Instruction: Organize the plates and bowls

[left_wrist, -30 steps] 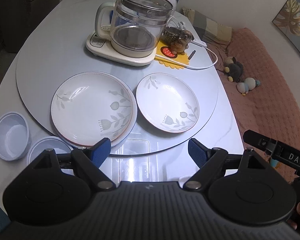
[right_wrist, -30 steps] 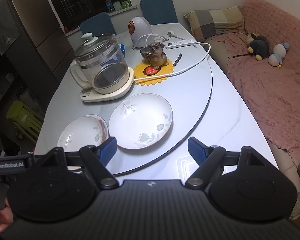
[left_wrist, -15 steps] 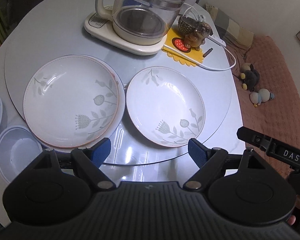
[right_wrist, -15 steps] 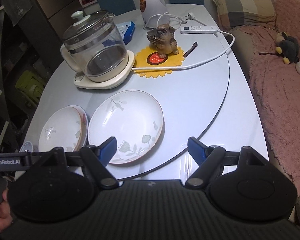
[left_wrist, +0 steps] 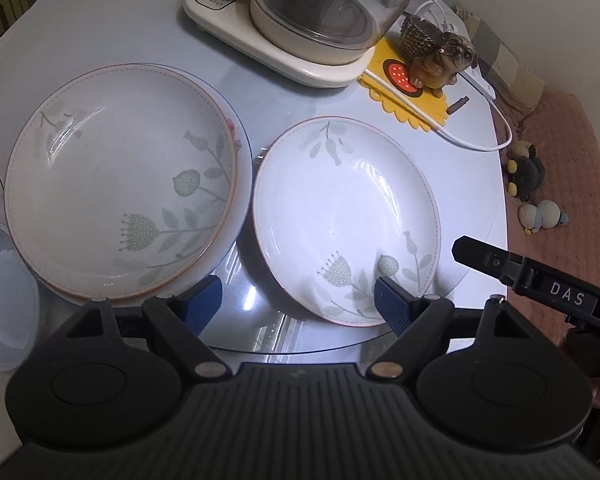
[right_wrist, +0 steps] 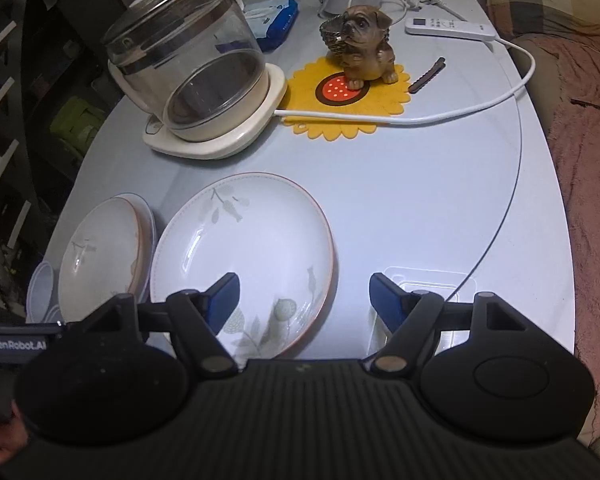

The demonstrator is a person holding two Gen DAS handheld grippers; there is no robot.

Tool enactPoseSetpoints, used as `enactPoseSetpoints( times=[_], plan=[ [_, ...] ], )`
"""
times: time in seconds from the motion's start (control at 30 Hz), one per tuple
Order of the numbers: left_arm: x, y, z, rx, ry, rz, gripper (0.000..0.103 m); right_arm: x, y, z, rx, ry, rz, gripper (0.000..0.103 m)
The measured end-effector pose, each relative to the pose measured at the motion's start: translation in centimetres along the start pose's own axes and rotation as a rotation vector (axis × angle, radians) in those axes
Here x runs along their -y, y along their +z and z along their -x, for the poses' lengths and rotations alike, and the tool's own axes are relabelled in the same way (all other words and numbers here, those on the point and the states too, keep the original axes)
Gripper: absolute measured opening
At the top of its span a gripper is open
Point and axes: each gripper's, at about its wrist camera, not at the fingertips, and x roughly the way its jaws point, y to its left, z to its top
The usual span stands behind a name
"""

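Two floral plates lie side by side near the front edge of the bench's glass turntable [left_wrist: 100, 32]. The left plate [left_wrist: 118, 184] rests on another plate, whose rim shows at its right edge; the right plate [left_wrist: 346, 220] lies alone, just beside the stack.

Left view: the left gripper [left_wrist: 298, 300] hovers above the gap between the plates, fingers spread wide, nothing between them. The right finger [left_wrist: 392, 306] overlaps the right plate's near rim; contact cannot be told. Two white bowls [left_wrist: 6, 292] sit at the far left, off the turntable. The right gripper's black bar enters from the right.

Right view: the right gripper [right_wrist: 302, 298] hovers above the right plate's [right_wrist: 244, 256] near right rim, fingers closing. The rim lies between them, but the pads do not press on it. Only this view shows a remote [right_wrist: 450, 28], a blue packet [right_wrist: 276, 20] and a clear tray [right_wrist: 428, 280] under the right finger. The stack [right_wrist: 100, 256] and bowls [right_wrist: 40, 292] appear at left.

Both views show the kettle [right_wrist: 188, 64], dog figure [right_wrist: 360, 44] and yellow mat [right_wrist: 348, 100] far behind the plates.
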Motion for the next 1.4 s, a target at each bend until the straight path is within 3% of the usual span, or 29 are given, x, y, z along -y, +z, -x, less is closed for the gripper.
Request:
enactPoseSetpoints(
  times=[0.2, 0.27, 0.5, 0.67, 1.03, 1.4],
  plan=[
    [0.0, 0.5, -2.2, -0.013, 0.001, 0.048, 0.082, 1.0, 1.3, -2.6, -0.041, 0.016, 0.026, 0.069],
    [0.0, 0.6, -2.8, -0.013, 0.005, 0.056, 0.080, 1.3, 1.7, -3.6, -0.052, 0.024, 0.042, 0.063],
    [-0.7, 0.8, -4.9, -0.023, 0.017, 0.116, 0.056, 1.5, 3.2, -6.4, -0.065, 0.052, 0.109, 0.052],
    [-0.9, 1.2, -5.7, -0.009, 0.025, 0.123, 0.045, 1.2, 3.7, -7.8, -0.065, 0.072, 0.153, 0.041],
    [-0.3, 1.5, -6.6, 0.025, 0.065, 0.074, 0.043, 1.0, 3.9, -9.5, -0.101, 0.097, 0.150, 0.037],
    [-0.4, 2.5, -5.0, 0.049, 0.040, 0.059, 0.041, 1.8, 4.2, -9.2, -0.121, 0.134, 0.115, 0.028]
  ],
)
